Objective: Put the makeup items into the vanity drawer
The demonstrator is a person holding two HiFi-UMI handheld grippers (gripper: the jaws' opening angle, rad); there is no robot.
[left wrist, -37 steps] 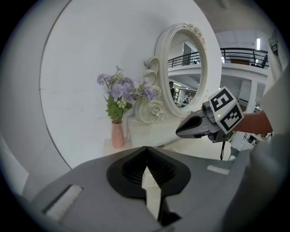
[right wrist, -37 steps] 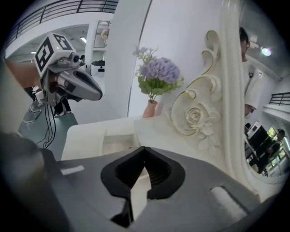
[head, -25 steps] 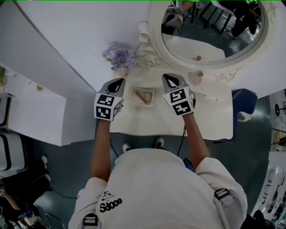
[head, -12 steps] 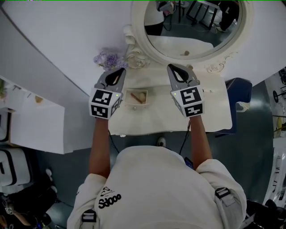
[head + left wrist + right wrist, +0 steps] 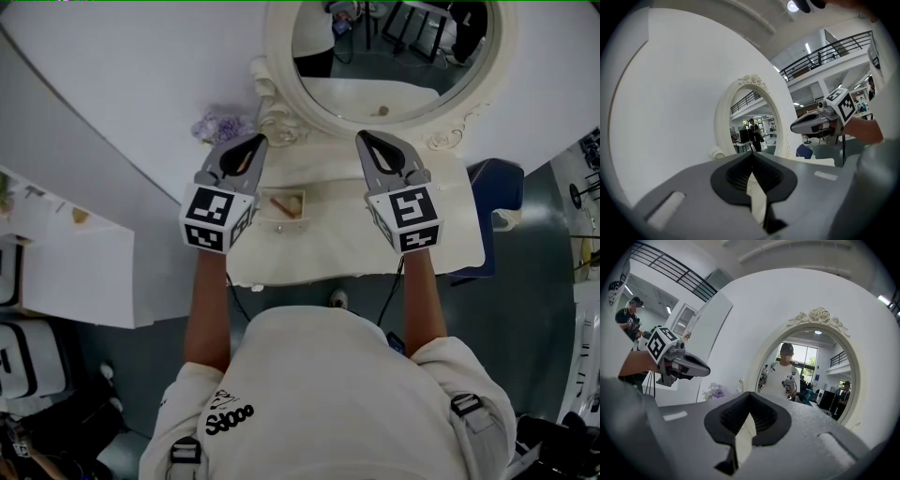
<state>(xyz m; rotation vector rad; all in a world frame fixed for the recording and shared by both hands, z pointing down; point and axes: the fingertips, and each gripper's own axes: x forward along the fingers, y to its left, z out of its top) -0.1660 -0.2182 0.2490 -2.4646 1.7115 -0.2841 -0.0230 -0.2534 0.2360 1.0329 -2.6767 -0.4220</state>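
Observation:
On the white vanity table (image 5: 450, 234), a small shallow tray (image 5: 284, 204) holds a brownish stick-like makeup item. In the head view the tray lies between my two grippers and below their tips. My left gripper (image 5: 255, 141) is shut and empty, held up in front of the wall beside the oval mirror (image 5: 394, 56). My right gripper (image 5: 364, 137) is also shut and empty, raised before the mirror's lower frame. In each gripper view the jaws meet with nothing between them, left (image 5: 752, 156) and right (image 5: 750, 397). No open drawer shows.
Purple flowers (image 5: 220, 127) stand at the table's back left by the mirror frame. A blue chair (image 5: 502, 183) is at the table's right end. A white cabinet (image 5: 75, 262) stands at the left. The person's reflection (image 5: 785, 376) fills the mirror.
Both grippers have risen from just over the tabletop to the height of the mirror's lower frame, staying shut. The tray has not moved.

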